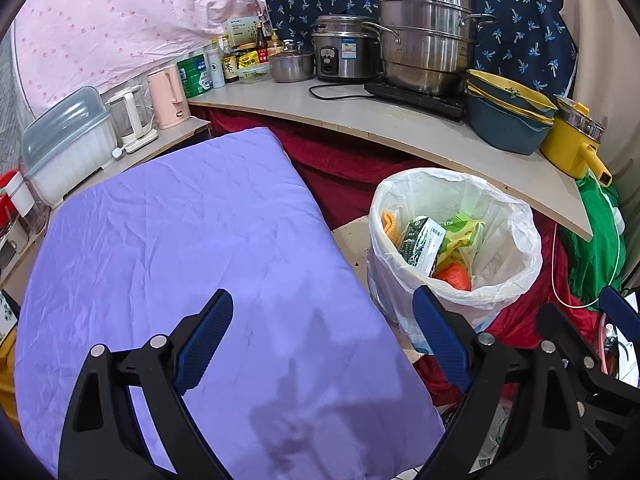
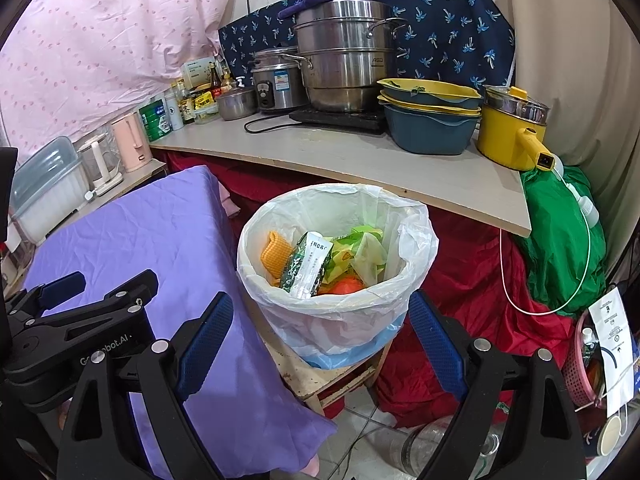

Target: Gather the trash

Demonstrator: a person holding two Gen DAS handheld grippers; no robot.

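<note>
Holding a two-finger gripper in each hand, I point both forward and downward over a cramped kitchen corner. My left gripper has its blue-padded jaws spread wide with nothing between them, and it hovers above a purple cloth-covered surface. My right gripper is also spread wide and empty, its jaws framing the near side of the trash bin without touching it.

The trash bin is lined with a white plastic bag and stands on a small wooden stool, just beside the right edge of the purple surface. Trash already lies inside it: a green-and-white carton leaning upright in the middle, an orange ridged piece to its left, crumpled yellow-green plastic wrapping to its right, and something orange-red at the near side.

Behind the bin runs a pale countertop. On it stand a tall stacked steel steamer pot, a rice cooker, stacked blue-and-yellow basins and a yellow electric pot. Red fabric hangs below the counter, and a green bag sits at the right. In the right wrist view, my left gripper shows at the left edge, over the purple cloth.
</note>
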